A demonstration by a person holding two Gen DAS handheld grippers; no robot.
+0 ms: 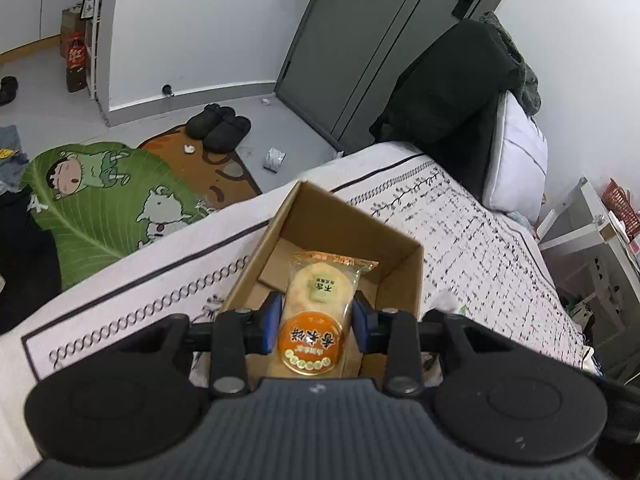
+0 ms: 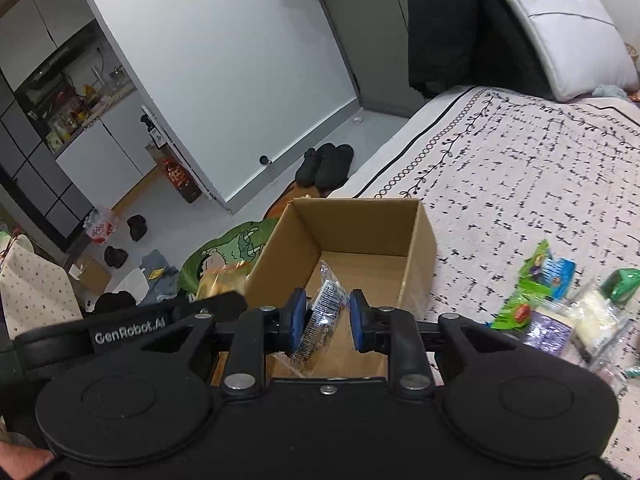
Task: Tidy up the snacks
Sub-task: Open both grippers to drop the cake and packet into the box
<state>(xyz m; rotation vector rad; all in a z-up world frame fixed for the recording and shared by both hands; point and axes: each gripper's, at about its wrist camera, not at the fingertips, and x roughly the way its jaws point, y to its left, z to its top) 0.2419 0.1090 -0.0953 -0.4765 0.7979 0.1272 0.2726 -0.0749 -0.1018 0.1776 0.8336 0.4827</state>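
Hovering over the open brown cardboard box (image 1: 400,276) on the bed, you are clamping an orange-labelled rice-cracker packet (image 1: 316,312) in the left gripper (image 1: 316,322) and a clear printed-film snack packet (image 2: 322,316) in the right gripper (image 2: 325,320), both tilted downward so each can drop straight inside.

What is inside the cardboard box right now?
The cardboard box shows only a loose cardboard piece on its floor. Both held packets, rice cracker and clear snack, cover the rest.
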